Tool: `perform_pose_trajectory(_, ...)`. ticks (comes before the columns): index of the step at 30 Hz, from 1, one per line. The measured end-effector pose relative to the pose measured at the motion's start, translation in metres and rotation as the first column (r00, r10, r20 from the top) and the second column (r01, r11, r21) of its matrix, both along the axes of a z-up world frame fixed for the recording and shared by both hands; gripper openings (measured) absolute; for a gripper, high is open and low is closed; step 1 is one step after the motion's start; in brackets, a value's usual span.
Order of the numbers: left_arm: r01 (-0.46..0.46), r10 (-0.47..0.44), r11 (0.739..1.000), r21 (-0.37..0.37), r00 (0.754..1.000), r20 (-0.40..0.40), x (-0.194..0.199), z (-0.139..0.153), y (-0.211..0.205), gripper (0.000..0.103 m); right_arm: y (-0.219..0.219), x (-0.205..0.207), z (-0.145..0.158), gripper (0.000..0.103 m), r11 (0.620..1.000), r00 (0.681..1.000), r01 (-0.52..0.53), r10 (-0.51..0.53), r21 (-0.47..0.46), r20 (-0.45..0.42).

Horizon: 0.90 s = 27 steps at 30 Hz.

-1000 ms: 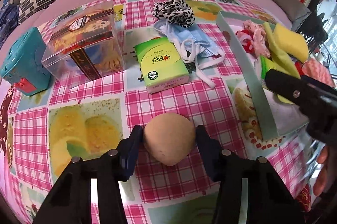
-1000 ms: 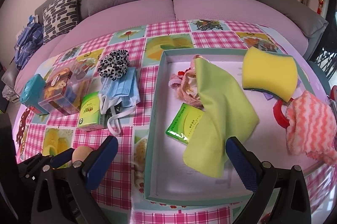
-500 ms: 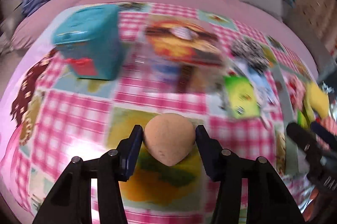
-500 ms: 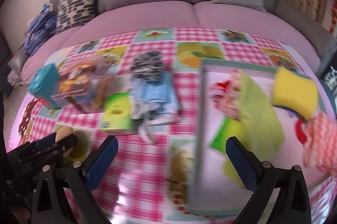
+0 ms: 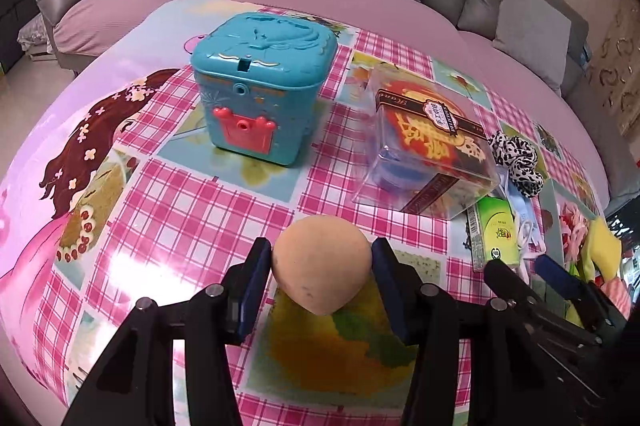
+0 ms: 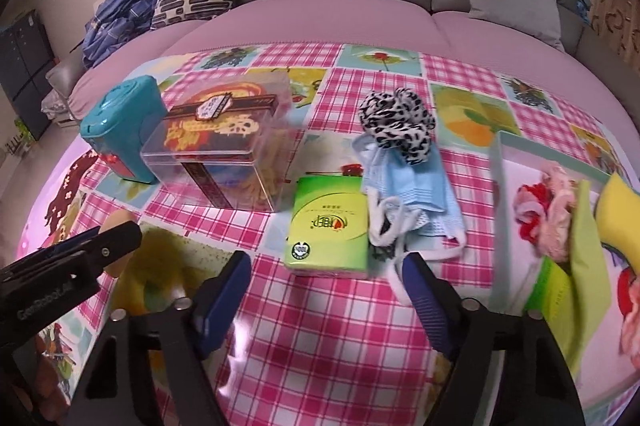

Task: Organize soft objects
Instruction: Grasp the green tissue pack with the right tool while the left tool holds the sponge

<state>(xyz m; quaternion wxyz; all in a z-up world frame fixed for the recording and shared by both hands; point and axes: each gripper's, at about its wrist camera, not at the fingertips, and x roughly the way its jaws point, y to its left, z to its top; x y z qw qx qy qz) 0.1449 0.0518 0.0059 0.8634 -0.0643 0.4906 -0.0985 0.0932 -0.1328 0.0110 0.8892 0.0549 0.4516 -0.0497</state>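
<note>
The left hand-held gripper [image 5: 322, 272] clamps a peach-coloured, egg-shaped sponge [image 5: 321, 263] between its blue pads, holding it above a table [image 5: 168, 193] covered in a pink checked cloth. Beyond it stand a teal plastic box [image 5: 262, 85] and, to its right, a clear gift box [image 5: 430, 161] with red and gold print. The right hand-held gripper [image 6: 326, 290] is empty, its jaws closing with nothing between them, above the cloth just in front of a green tissue pack [image 6: 329, 226]. Beside the pack lie blue face masks [image 6: 408, 197] with a leopard-print scrunchie [image 6: 396, 125] resting on their far end. At the right, a pale tray [image 6: 498, 222] holds a green cloth [image 6: 588, 246], a yellow sponge [image 6: 620, 209] and pink fabric [image 6: 554, 209].
</note>
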Motion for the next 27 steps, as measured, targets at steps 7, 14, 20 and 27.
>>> perform_pose_trajectory(7,0.008,-0.008,1.000,-0.008,1.000,-0.005,0.000,-0.001,-0.006,0.054,0.006,0.011,-0.012,0.059,1.000,0.999,-0.019,0.018,-0.009,-0.027)
perform_pose_trajectory(14,0.011,-0.011,1.000,-0.015,1.000,-0.013,0.002,-0.004,-0.005,0.054,0.005,0.017,-0.019,0.054,1.000,0.998,-0.009,0.008,-0.018,-0.057)
perform_pose_trajectory(20,0.013,-0.013,1.000,-0.012,1.000,-0.013,0.002,-0.005,-0.004,0.054,0.008,0.020,-0.025,0.051,0.999,0.997,-0.013,0.010,-0.033,-0.078)
perform_pose_trajectory(27,0.024,-0.024,1.000,0.002,1.000,0.002,0.000,0.001,-0.010,0.054,0.008,0.021,-0.024,0.050,1.000,0.997,-0.020,0.018,-0.023,-0.079)
